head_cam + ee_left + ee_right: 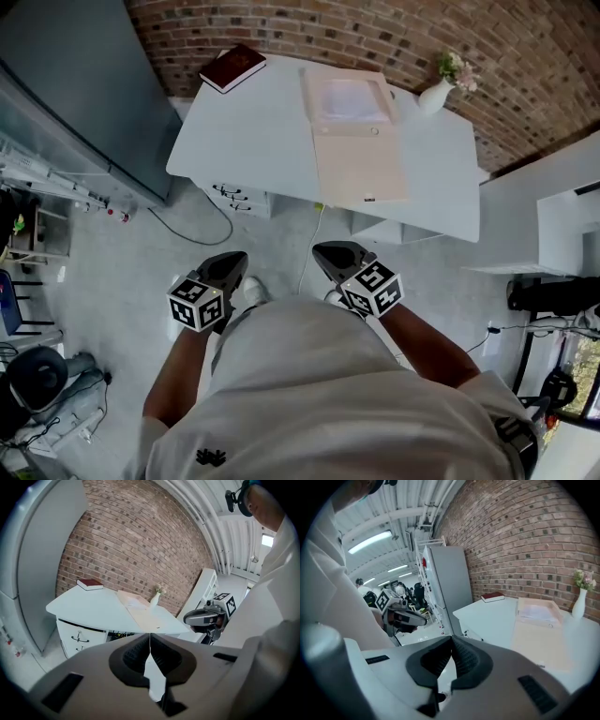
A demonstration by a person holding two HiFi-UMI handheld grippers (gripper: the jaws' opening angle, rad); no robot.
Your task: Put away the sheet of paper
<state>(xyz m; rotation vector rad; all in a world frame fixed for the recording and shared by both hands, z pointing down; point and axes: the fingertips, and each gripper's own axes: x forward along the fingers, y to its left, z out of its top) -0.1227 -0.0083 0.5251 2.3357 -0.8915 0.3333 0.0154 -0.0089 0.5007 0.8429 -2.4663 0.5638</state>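
On the white table lies an open beige file box, its lid flap folded toward me. A white sheet of paper rests in its far tray; the right gripper view also shows the paper, and the left gripper view shows it small. Both grippers hang near my body over the floor, well short of the table. My left gripper is shut with nothing in it, its tips meeting. My right gripper is also shut and empty.
A maroon book lies on the table's far left corner. A white vase with flowers stands at the far right. Drawers sit under the table. A grey cabinet is on the left, white shelving on the right.
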